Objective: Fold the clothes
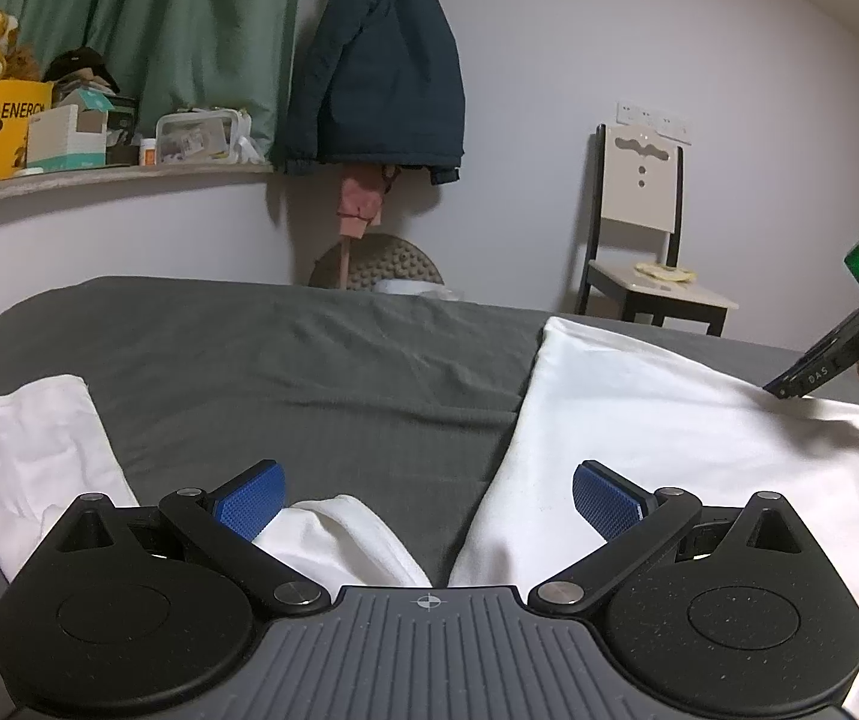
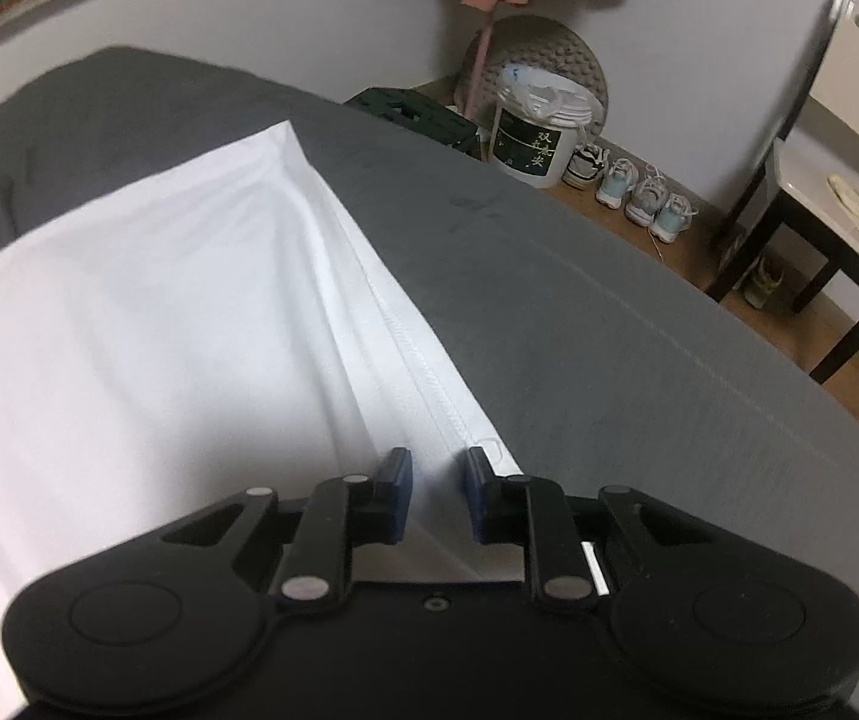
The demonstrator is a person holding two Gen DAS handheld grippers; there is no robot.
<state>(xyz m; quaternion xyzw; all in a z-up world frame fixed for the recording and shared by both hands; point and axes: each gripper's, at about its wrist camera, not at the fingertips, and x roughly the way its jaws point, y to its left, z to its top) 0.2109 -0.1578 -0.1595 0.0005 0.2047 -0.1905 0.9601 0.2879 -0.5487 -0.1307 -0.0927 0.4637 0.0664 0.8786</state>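
Note:
A white garment (image 1: 639,420) lies spread on the grey bed sheet (image 1: 309,360), one sleeve (image 1: 33,450) stretched out to the left. My left gripper (image 1: 428,501) hovers low over the sheet with its blue pads (image 1: 249,504) wide apart; a fold of white cloth lies beneath them, untouched. At the far right my right gripper (image 1: 780,389), held by a hand, meets the garment's edge, where the cloth rises toward it. In the right wrist view the stitched hem (image 2: 423,360) of the garment (image 2: 159,330) runs into the narrow gap of the right gripper (image 2: 438,483), pinched there.
Beyond the bed's far edge are a chair (image 1: 639,210), a white bucket (image 2: 534,132), a row of shoes (image 2: 633,186) on the wood floor and a dark jacket (image 1: 381,60) hanging on the wall. A cluttered shelf (image 1: 69,126) runs at upper left.

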